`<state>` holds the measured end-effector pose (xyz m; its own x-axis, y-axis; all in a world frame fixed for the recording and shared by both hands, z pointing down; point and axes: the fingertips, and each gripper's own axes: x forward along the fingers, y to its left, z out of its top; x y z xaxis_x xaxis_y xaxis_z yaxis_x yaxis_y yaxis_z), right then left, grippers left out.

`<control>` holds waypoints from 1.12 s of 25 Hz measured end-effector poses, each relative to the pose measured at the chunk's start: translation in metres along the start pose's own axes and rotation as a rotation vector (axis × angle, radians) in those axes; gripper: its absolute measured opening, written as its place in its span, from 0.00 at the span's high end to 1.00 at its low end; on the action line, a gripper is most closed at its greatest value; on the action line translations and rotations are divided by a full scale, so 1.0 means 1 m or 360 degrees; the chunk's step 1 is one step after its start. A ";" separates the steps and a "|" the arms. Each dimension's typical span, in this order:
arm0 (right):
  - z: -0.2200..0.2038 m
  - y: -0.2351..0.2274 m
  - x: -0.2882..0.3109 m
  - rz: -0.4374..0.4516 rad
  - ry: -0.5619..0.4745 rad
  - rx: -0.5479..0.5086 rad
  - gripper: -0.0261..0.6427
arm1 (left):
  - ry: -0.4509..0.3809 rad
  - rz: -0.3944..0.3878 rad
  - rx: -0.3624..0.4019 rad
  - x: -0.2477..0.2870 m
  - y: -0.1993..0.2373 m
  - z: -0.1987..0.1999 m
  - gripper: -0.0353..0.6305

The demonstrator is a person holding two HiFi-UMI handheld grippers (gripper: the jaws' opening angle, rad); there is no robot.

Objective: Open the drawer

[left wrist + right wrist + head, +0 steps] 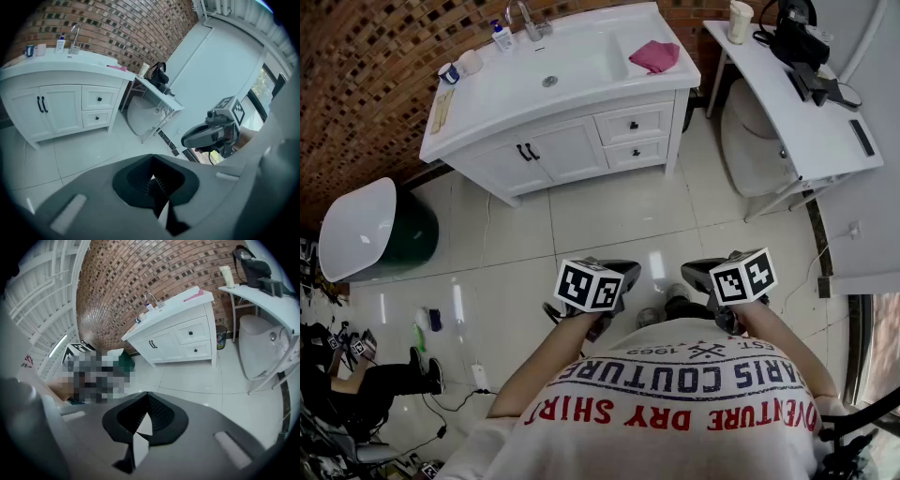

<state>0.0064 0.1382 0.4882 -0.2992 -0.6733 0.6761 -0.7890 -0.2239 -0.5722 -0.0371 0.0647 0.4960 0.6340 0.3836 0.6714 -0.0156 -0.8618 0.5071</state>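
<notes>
Held left gripper and right gripper side by side just in front of the torso, above the tiled floor, both tilted downward.

Read the left jaws, in the left gripper view, as closed tip to tip with nothing gripped. Read the right jaws, in the right gripper view, as likewise pressed together and empty.

Located the white vanity cabinet against the brick wall, well apart from both grippers. Found two drawers stacked at its right end: upper drawer above lower drawer, each with one dark knob. Found both flush with the cabinet front, that is, closed. Found cabinet doors with dark handles just left of the drawers.

Recorded on the vanity top:
- sink basin with faucet behind it;
- pink cloth near the right edge, above the drawers;
- soap bottle and two cups toward the rear left.

Noted a white table right of the cabinet, carrying a black device and a cream container. Noted a white rounded fixture under it. Noted a white-and-green tub on the floor at left.
</notes>
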 end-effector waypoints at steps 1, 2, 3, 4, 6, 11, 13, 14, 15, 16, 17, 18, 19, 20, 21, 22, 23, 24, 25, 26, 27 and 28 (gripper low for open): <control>0.005 -0.004 0.000 -0.0001 -0.0005 0.0002 0.95 | 0.0005 -0.0004 0.0004 0.003 0.001 0.005 0.95; 0.011 -0.008 0.000 -0.0002 -0.0011 0.0005 0.95 | 0.0011 -0.0008 0.0007 0.007 0.002 0.009 0.95; 0.016 -0.013 0.001 -0.0004 -0.0017 0.0008 0.95 | 0.0019 -0.0010 0.0011 0.010 0.003 0.013 0.95; 0.021 -0.018 0.002 -0.0005 -0.0024 0.0012 0.95 | 0.0027 -0.0009 0.0015 0.013 0.006 0.017 0.95; 0.031 -0.028 0.005 -0.0005 -0.0032 0.0021 0.95 | 0.0039 -0.0006 0.0013 0.019 0.013 0.023 0.95; 0.072 -0.058 0.020 0.0023 -0.0005 0.0012 0.95 | 0.0049 0.0022 -0.0028 0.035 0.041 0.056 0.95; 0.095 -0.072 0.028 0.0043 0.0017 -0.0001 0.95 | 0.0052 0.0045 -0.0045 0.042 0.055 0.076 0.95; 0.109 -0.081 0.031 0.0051 0.0024 -0.0009 0.95 | 0.0051 0.0056 -0.0057 0.047 0.064 0.088 0.95; 0.125 -0.089 0.033 0.0059 0.0028 -0.0019 0.95 | 0.0045 0.0064 -0.0073 0.051 0.072 0.100 0.95; 0.141 -0.097 0.035 0.0068 0.0030 -0.0031 0.95 | 0.0038 0.0072 -0.0088 0.055 0.080 0.113 0.95; 0.157 -0.105 0.036 0.0079 0.0035 -0.0044 0.95 | 0.0032 0.0083 -0.0100 0.059 0.087 0.127 0.95; 0.171 -0.112 0.038 0.0089 0.0044 -0.0057 0.95 | 0.0028 0.0099 -0.0109 0.061 0.094 0.140 0.95; 0.184 -0.119 0.039 0.0097 0.0057 -0.0066 0.95 | 0.0026 0.0119 -0.0113 0.063 0.100 0.152 0.95; 0.195 -0.126 0.041 0.0103 0.0071 -0.0072 0.95 | 0.0024 0.0140 -0.0114 0.064 0.106 0.164 0.95; 0.204 -0.134 0.042 0.0103 0.0086 -0.0075 0.95 | 0.0022 0.0160 -0.0118 0.065 0.112 0.174 0.95; 0.213 -0.141 0.044 0.0099 0.0101 -0.0078 0.95 | 0.0015 0.0175 -0.0128 0.066 0.118 0.183 0.95; 0.222 -0.148 0.046 0.0094 0.0116 -0.0083 0.95 | 0.0006 0.0184 -0.0147 0.066 0.123 0.191 0.95; 0.229 -0.154 0.049 0.0093 0.0132 -0.0085 0.95 | -0.0002 0.0189 -0.0174 0.067 0.129 0.195 0.95; 0.235 -0.157 0.053 0.0100 0.0148 -0.0083 0.95 | -0.0003 0.0195 -0.0204 0.066 0.135 0.197 0.95; 0.237 -0.159 0.058 0.0114 0.0163 -0.0077 0.95 | 0.0004 0.0202 -0.0233 0.066 0.141 0.195 0.95; 0.237 -0.160 0.062 0.0128 0.0178 -0.0070 0.95 | 0.0015 0.0209 -0.0257 0.065 0.146 0.192 0.95; 0.237 -0.160 0.067 0.0138 0.0190 -0.0061 0.95 | 0.0024 0.0213 -0.0279 0.065 0.152 0.189 0.95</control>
<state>0.2401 -0.0380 0.5149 -0.4270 -0.5998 0.6767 -0.7767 -0.1399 -0.6141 0.1476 -0.1039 0.5149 0.6058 0.2757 0.7464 -0.2339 -0.8349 0.4982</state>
